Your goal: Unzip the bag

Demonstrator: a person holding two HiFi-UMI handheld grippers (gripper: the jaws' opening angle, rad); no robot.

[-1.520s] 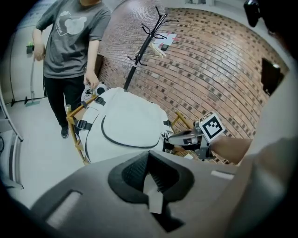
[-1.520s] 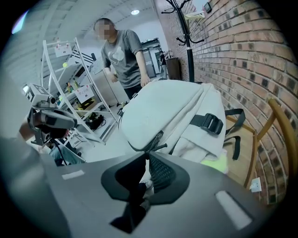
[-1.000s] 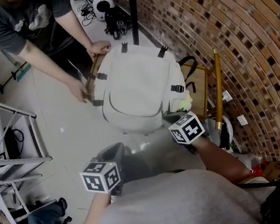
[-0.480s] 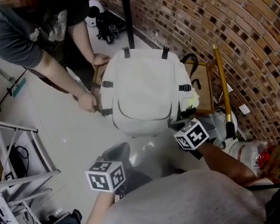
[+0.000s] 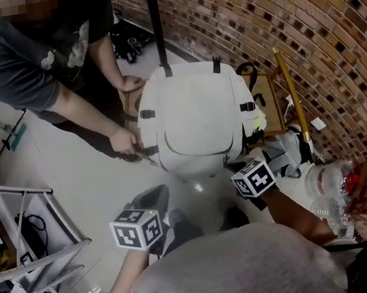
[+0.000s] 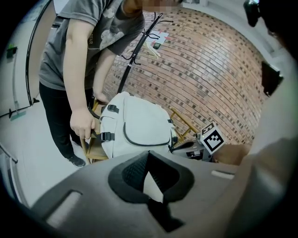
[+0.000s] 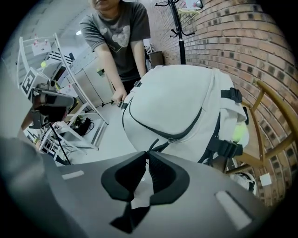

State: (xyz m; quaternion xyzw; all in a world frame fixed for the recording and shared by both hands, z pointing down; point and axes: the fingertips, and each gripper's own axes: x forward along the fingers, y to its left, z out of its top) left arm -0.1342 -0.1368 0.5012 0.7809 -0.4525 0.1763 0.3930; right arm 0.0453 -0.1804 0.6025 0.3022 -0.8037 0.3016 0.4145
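A white backpack (image 5: 196, 116) stands upright on a wooden chair (image 5: 270, 105); its dark front-pocket zipper (image 7: 186, 128) runs in a curve. My right gripper (image 7: 146, 155) is at the pack's lower front. Its jaws are shut on the black zipper pull (image 7: 158, 143) that hangs from the slider (image 7: 172, 138). My left gripper (image 6: 148, 153) hangs back from the backpack (image 6: 135, 125), shut, with nothing between its jaws. In the head view the left gripper's marker cube (image 5: 136, 229) is low left and the right one's cube (image 5: 253, 178) is just below the pack.
A person in a grey shirt (image 5: 33, 55) stands at the left with both hands on the chair and the pack's side strap. A brick wall (image 5: 301, 22), a black coat stand (image 5: 152, 17) and a gold pole (image 5: 289, 92) stand close behind. A metal rack (image 5: 13, 195) is at the left.
The head view has swung, so the backpack sits a little further right and higher. The person's near hand slid along the chair. Both grippers keep their places relative to the pack.
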